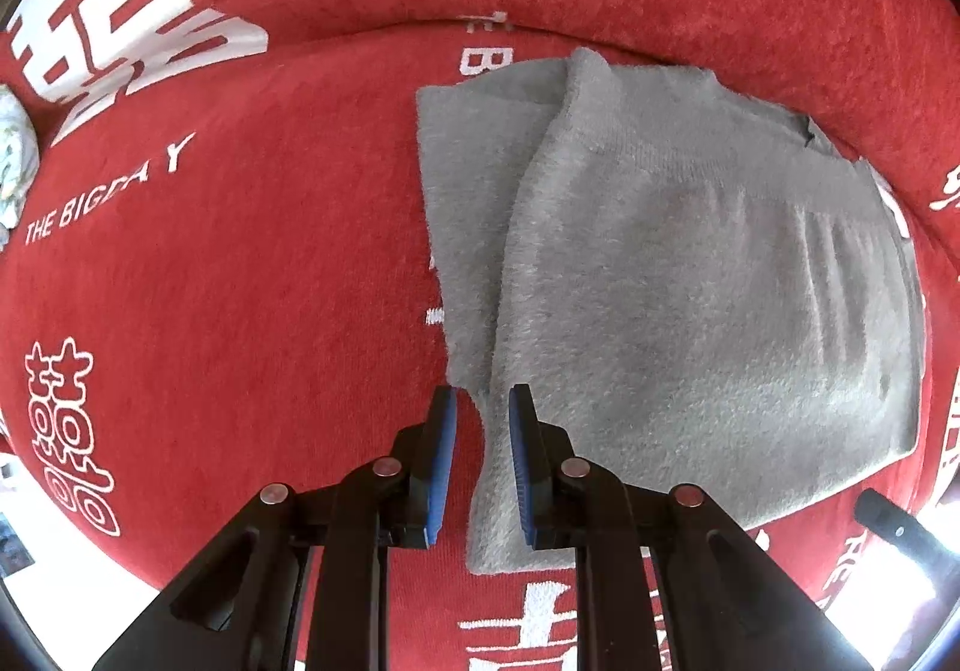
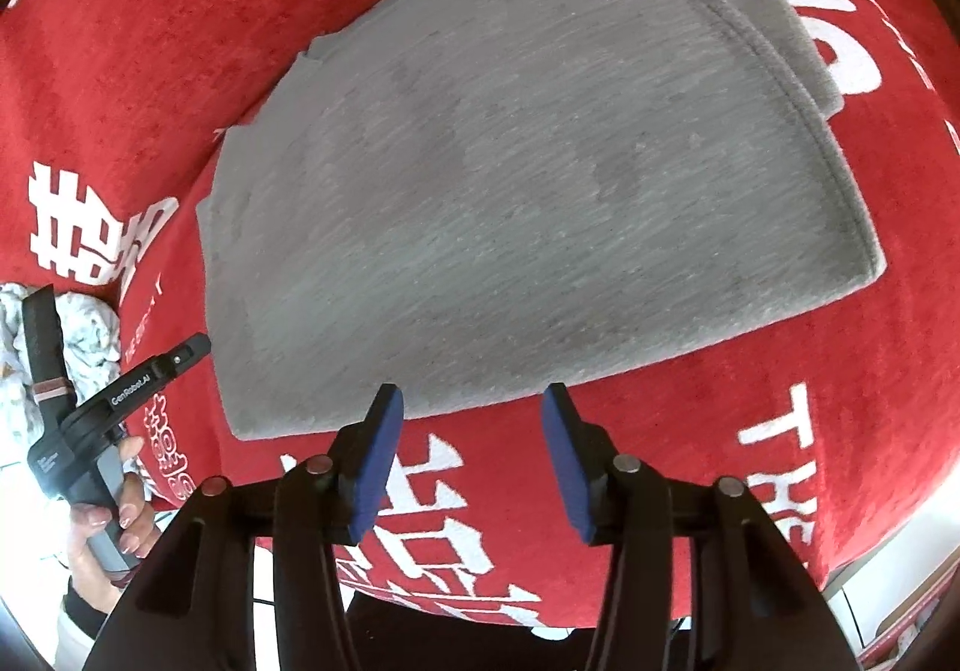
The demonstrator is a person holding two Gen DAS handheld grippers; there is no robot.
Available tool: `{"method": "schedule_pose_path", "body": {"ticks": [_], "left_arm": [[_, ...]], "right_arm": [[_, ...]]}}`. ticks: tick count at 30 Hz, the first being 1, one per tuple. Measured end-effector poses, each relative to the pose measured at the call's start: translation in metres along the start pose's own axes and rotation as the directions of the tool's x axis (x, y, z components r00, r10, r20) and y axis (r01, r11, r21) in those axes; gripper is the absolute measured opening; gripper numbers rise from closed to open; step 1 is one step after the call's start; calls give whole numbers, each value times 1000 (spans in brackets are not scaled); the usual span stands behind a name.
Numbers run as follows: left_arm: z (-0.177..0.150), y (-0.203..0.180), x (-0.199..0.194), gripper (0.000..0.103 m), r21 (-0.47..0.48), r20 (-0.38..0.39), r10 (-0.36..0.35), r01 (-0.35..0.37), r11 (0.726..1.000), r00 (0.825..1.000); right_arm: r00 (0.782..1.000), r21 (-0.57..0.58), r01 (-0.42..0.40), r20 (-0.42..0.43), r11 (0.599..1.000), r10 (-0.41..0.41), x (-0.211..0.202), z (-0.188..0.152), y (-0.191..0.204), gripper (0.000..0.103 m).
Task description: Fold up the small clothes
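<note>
A small grey fleece garment [image 1: 690, 275] lies folded on the red cloth, a narrower folded strip running down its left side. My left gripper [image 1: 482, 401] is open, its blue-padded fingers either side of the strip's near corner, not closed on it. In the right wrist view the same garment [image 2: 528, 191] lies flat with a stitched hem along its right edge. My right gripper [image 2: 472, 401] is open and empty just in front of the garment's near edge. The left gripper's handle [image 2: 102, 419], held in a hand, shows at the far left.
A red cloth with white characters and "THE BIG DAY" lettering [image 1: 210, 281] covers the surface; it also shows in the right wrist view [image 2: 780, 461]. A crumpled pale patterned garment [image 1: 15, 155] lies at the far left, seen too in the right wrist view [image 2: 90, 335].
</note>
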State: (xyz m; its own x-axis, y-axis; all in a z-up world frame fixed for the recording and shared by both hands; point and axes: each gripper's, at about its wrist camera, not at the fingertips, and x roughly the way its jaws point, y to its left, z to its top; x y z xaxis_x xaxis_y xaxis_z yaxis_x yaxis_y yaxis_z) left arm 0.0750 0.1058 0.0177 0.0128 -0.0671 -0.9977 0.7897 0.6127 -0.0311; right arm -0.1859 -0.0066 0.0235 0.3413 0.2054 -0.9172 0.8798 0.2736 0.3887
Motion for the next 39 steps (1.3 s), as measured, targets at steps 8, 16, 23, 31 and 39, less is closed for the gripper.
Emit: {"method": "schedule_pose_path", "body": {"ticks": [8,16,23,31,39], "left_arm": [[2,11,-3,103,-10,30,40,-40,999,999],[4,18,-3,103,-15,23,67,-66,998,997],[4,30,4,103,-14,19,83,-83,996,996],[7,55,19,103,-56,-20,66,-67,996,998],[8,71,26,103,-109,-23,-83,80,991,996]], "right_arm": [[1000,-12,-14,-19,1000,14,7,-5,11,53],[998,-23,-54,-34,998,54,14,-10,24,70],[987,27,-146,-69,989,148,31,-17,33,70],[931,204,-345,-52,916,362,60,-26,35,74],[867,341,-465,-10,817,498,94,-40,34,74]]}}
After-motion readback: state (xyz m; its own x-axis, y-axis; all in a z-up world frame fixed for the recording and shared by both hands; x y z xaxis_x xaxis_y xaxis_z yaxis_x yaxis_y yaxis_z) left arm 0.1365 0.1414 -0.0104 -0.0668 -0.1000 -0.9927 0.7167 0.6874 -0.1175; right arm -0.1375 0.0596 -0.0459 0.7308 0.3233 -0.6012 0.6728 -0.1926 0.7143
